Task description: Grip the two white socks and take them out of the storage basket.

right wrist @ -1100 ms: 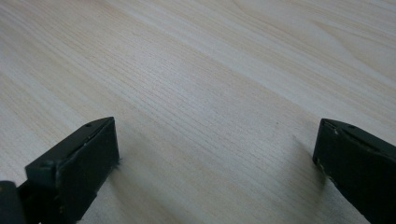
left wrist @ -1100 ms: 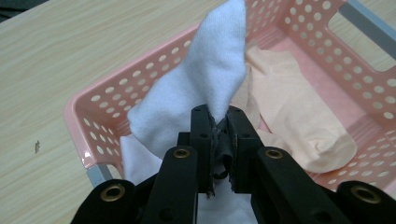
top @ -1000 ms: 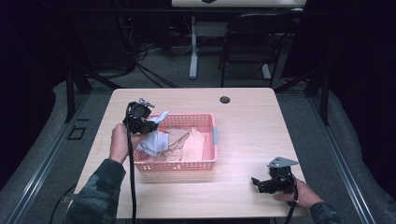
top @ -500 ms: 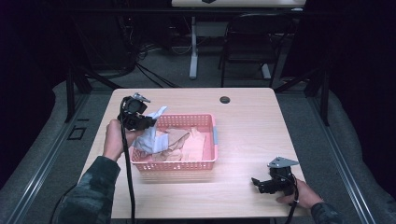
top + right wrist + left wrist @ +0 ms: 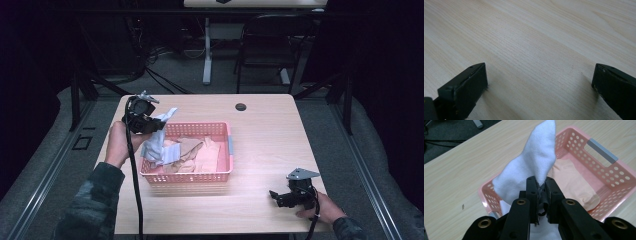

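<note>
The left gripper [image 5: 540,185] is pinching a white sock [image 5: 534,167] tightly, holding it above the pink basket's [image 5: 220,172] left end. The right gripper [image 5: 278,197] is resting wide open on the table [image 5: 270,125], holding nothing.

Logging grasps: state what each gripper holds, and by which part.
The left gripper is shut on the white sock, pinched mid-length, above the pink basket. The right gripper is open, holding nothing.
</note>
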Tool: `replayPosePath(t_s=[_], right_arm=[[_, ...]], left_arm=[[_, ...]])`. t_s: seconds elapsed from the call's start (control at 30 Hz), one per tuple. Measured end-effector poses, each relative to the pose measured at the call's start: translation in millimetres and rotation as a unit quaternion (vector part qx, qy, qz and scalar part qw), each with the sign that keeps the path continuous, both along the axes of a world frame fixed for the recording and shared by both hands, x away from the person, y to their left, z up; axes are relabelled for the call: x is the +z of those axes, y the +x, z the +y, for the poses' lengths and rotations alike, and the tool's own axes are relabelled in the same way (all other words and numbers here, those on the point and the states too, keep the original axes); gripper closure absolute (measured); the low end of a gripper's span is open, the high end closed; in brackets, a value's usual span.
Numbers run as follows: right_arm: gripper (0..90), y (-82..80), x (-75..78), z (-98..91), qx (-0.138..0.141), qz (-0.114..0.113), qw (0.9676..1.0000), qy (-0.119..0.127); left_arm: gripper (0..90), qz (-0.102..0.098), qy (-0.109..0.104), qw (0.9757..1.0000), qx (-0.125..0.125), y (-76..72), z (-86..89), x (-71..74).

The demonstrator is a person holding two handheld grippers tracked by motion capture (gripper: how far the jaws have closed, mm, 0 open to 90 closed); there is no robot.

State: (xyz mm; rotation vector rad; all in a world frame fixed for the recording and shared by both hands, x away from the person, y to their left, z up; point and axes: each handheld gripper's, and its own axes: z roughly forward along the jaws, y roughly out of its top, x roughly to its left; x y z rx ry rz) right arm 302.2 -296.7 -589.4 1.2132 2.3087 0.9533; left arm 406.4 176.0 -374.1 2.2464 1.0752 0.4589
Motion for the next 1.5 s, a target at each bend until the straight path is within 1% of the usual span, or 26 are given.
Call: replayPosePath(t_s=[0.1, 0.17, 0.33, 0.37, 0.4, 0.43, 0.47, 0.5, 0.53, 0.7, 0.73, 0.77, 0.8, 0.9, 0.93, 1.03, 1.17, 1.2, 1.3, 1.33, 1.37, 1.4, 1.43, 1.47, 1.5], right_arm=[[0.0, 0.0, 0.1, -0.1, 0.000, 0.000, 1.0000, -0.002], [0.0, 0.0, 0.1, -0.1, 0.000, 0.000, 1.0000, -0.002], [0.0, 0.0, 0.1, -0.1, 0.000, 0.000, 1.0000, -0.002], [0.0, 0.0, 0.1, -0.1, 0.000, 0.000, 1.0000, -0.003], [0.0, 0.0, 0.1, -0.1, 0.000, 0.000, 1.0000, -0.002], [0.0, 0.0, 0.1, -0.1, 0.000, 0.000, 1.0000, -0.003], [0.0, 0.0, 0.1, -0.1, 0.000, 0.000, 1.0000, -0.003], [0.0, 0.0, 0.1, -0.1, 0.000, 0.000, 1.0000, -0.003], [0.0, 0.0, 0.1, -0.1, 0.000, 0.000, 1.0000, -0.003], [0.0, 0.0, 0.1, -0.1, 0.000, 0.000, 1.0000, -0.003], [0.0, 0.0, 0.1, -0.1, 0.000, 0.000, 1.0000, -0.003], [0.0, 0.0, 0.1, -0.1, 0.000, 0.000, 1.0000, -0.003], [0.0, 0.0, 0.1, -0.1, 0.000, 0.000, 1.0000, -0.003], [0.0, 0.0, 0.1, -0.1, 0.000, 0.000, 1.0000, -0.002], [0.0, 0.0, 0.1, -0.1, 0.000, 0.000, 1.0000, -0.003], [0.0, 0.0, 0.1, 0.1, 0.000, 0.000, 1.0000, -0.001], [0.0, -0.1, 0.1, 0.2, 0.000, 0.000, 1.0000, -0.001], [0.0, -0.1, 0.1, 0.2, 0.000, 0.000, 1.0000, -0.001], [0.0, -0.1, 0.0, 0.2, -0.001, 0.000, 1.0000, -0.001], [0.0, -0.1, 0.1, 0.2, -0.001, 0.000, 1.0000, -0.001], [0.0, -0.1, 0.1, 0.3, -0.001, 0.000, 1.0000, -0.001], [0.0, -0.1, 0.1, 0.3, -0.001, 0.000, 1.0000, -0.001], [0.0, -0.1, 0.0, 0.3, -0.001, 0.000, 1.0000, -0.001], [0.0, -0.1, 0.1, 0.3, -0.001, 0.000, 1.0000, -0.001], [0.0, -0.1, 0.1, 0.3, -0.001, 0.000, 1.0000, -0.001]], left_arm=[[82.9, 0.001, 0.003, 1.0000, 0.004, -1.0, 5.5, 7.3], [82.9, 0.001, 0.003, 1.0000, 0.004, -1.4, 7.5, 9.7], [82.8, -0.007, 0.004, 0.9999, 0.014, -4.1, 19.8, 21.1], [82.9, -0.010, 0.005, 0.9998, 0.020, -5.2, 24.9, 23.7], [82.8, -0.010, 0.005, 0.9998, 0.020, -5.2, 24.9, 23.7], [82.8, -0.010, 0.007, 0.9996, 0.026, -6.1, 32.2, 25.6], [82.8, -0.010, 0.007, 0.9996, 0.026, -6.1, 32.2, 25.6], [82.8, -0.010, 0.010, 0.9994, 0.032, -6.9, 38.9, 26.3], [82.9, -0.010, 0.010, 0.9994, 0.032, -6.9, 38.9, 26.3], [82.9, -0.008, 0.015, 0.9986, 0.050, -10.1, 58.5, 26.3], [82.8, -0.008, 0.015, 0.9986, 0.050, -10.1, 58.5, 26.3], [82.8, -0.007, 0.014, 0.9981, 0.059, -11.0, 67.2, 25.5], [82.9, -0.007, 0.014, 0.9981, 0.059, -11.0, 67.2, 25.5], [82.8, -0.003, 0.014, 0.9971, 0.075, -11.9, 80.1, 21.9], [82.8, -0.003, 0.014, 0.9971, 0.075, -11.9, 80.1, 21.9], [82.9, 0.003, 0.014, 0.9961, 0.087, -12.3, 90.6, 17.0], [82.9, 0.011, 0.017, 0.9951, 0.097, -11.0, 100.3, 11.6], [82.9, 0.011, 0.017, 0.9951, 0.097, -11.0, 100.3, 11.6], [82.8, 0.011, 0.010, 0.9940, 0.109, -10.8, 110.1, 6.9], [82.8, 0.011, 0.010, 0.9940, 0.109, -10.8, 110.1, 6.9], [82.8, 0.016, 0.014, 0.9934, 0.113, -11.5, 113.4, 2.6], [82.8, 0.016, 0.014, 0.9934, 0.113, -11.5, 113.4, 2.6], [82.8, 0.022, 0.013, 0.9930, 0.115, -11.7, 115.6, -2.4], [82.8, 0.022, 0.013, 0.9930, 0.115, -11.7, 115.6, -2.4], [82.8, 0.024, 0.012, 0.9925, 0.119, -11.6, 117.0, -7.3]])
